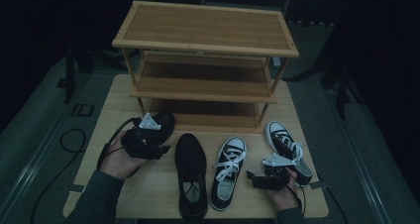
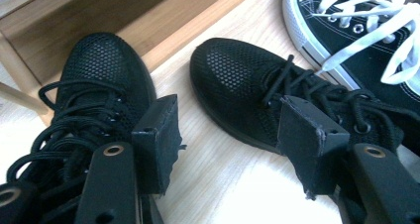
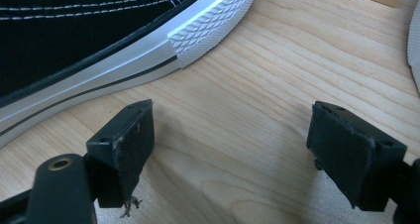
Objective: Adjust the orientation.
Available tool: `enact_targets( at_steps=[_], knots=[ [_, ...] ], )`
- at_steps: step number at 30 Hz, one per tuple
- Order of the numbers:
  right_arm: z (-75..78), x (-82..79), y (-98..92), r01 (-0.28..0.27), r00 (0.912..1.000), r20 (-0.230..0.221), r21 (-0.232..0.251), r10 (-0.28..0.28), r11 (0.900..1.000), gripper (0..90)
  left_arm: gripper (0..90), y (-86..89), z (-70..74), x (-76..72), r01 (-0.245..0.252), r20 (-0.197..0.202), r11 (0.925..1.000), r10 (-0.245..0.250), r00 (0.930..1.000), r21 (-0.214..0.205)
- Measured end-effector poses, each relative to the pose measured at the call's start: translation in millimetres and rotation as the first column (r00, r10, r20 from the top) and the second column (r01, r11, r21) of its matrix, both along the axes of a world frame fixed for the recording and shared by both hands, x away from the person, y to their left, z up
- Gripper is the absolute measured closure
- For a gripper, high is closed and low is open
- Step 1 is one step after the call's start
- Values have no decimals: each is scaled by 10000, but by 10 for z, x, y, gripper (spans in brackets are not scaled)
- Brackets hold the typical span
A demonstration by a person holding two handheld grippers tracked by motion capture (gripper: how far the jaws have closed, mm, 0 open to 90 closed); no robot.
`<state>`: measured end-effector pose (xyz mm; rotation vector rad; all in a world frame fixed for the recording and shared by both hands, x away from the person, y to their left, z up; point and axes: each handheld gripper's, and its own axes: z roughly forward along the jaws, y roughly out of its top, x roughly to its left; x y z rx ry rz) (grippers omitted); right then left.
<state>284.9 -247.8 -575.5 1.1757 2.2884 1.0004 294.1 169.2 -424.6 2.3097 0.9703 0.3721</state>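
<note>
We see the left hand-held gripper (image 1: pixel 161 147) at about 8 o'clock on the bench (image 1: pixel 114 105), its jaws spread wide with bare wood between them and nothing gripped. In the left gripper view, one black mesh shoe (image 2: pixel 94 100) lies under its left jaw, toe against the foot of the wooden rack (image 1: pixel 205 60); in the high view this shoe (image 1: pixel 161 122) lies at 12 o'clock from the gripper. The second black mesh shoe (image 1: pixel 191 174) lies just beside it at 3 o'clock, toe toward the rack, at the right jaw in the left gripper view (image 2: pixel 237 85).

The right hand-held gripper (image 1: pixel 251 178) sits at about 4 o'clock on the bench, jaws likewise wide apart over bare wood, holding nothing. It points toward 9 o'clock at one black-and-white sneaker (image 1: pixel 227 172), whose ribbed white toe cap shows near its left jaw in the right gripper view (image 3: pixel 99 40), not touching. The other sneaker (image 1: pixel 286 147) lies behind that gripper, at about 1 o'clock from it.
</note>
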Motion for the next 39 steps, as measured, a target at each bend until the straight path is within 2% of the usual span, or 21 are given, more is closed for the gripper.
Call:
enact_targets(
  at_steps=[5, 13, 21, 30, 34, 39],
  knots=[
    [0, 0, 1, -5, 10000, -1, 3, 5, 10000, 185, 401, -60, 1, -35, 87, -41, 9999, -88, 10000, -99],
    [0, 0, 1, -18, 10000, 3, 0, 18, 10000, 185, 397, -194, -16, -94, 405, -135, 9992, -404, 9991, 40],
    [0, -1, 2, -23, 10000, -15, 8, 23, 10000, 185, 391, -297, -49, -129, 608, -249, 9981, -609, 9978, -61],
    [0, 0, 2, -35, 10000, -11, -6, 35, 10000, 185, 371, -439, -97, -157, 918, -469, 9957, -924, 9946, -144],
    [0, -1, 3, -33, 10000, -9, 5, 33, 10000, 185, 371, -494, -123, -194, 1006, -507, 9944, -1022, 9935, -339],
    [0, 0, 3, -38, 10000, -4, -1, 38, 10000, 184, 372, -566, -177, -231, 1192, -674, 9925, -1208, 9904, -276]
  ],
)
